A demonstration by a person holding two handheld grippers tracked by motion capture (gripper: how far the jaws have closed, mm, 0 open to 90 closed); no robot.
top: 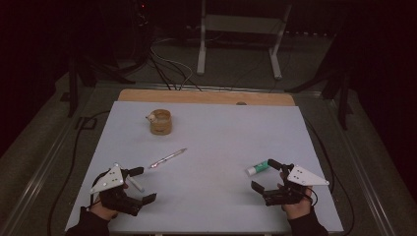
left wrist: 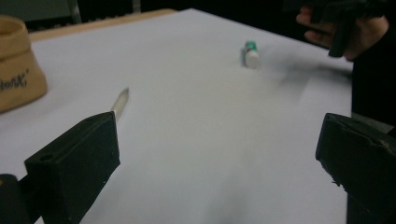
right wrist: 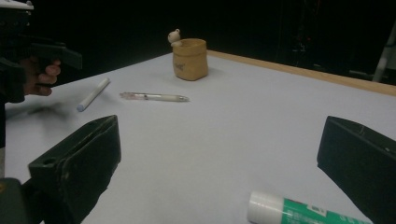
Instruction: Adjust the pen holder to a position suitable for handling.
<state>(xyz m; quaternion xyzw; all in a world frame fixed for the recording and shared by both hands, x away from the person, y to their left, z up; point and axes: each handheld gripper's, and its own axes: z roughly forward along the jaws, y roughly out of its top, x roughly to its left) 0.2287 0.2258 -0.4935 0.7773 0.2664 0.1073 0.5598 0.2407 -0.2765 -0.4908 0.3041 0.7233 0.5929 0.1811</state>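
Right tool (top: 268, 183): jaws spread wide, nothing between them, low over the bench (top: 216, 142) at the person's near right; glue stick (top: 257, 168) lies just beside its far jaw, on its side, white cap toward the bench middle; in the right gripper view the stick (right wrist: 303, 212) sits just ahead of the jaws, cap end nearest the gap.

Left tool (top: 140, 187): jaws likewise spread and empty, at near left; small white stick, chalk or a crayon (top: 135, 185), lies between or just at its jaws, touching neither as far as I can tell; seen plainly from the right gripper view (right wrist: 93, 94).

Further out: pen (top: 168, 158) lies slantwise near the bench middle; tan pot (top: 161, 122) with a small figure on its rim stands upright toward the far left.

Handling, judged: glue stick light, rigid, smooth plastic tube; round, so it may roll off under a glancing touch; take it across the barrel at mid-length, jaws square to its axis, clear of the cap. White stick light, thin and probably brittle; pinch gently at the middle. Pen slim and slippery; grip at mid-barrel.
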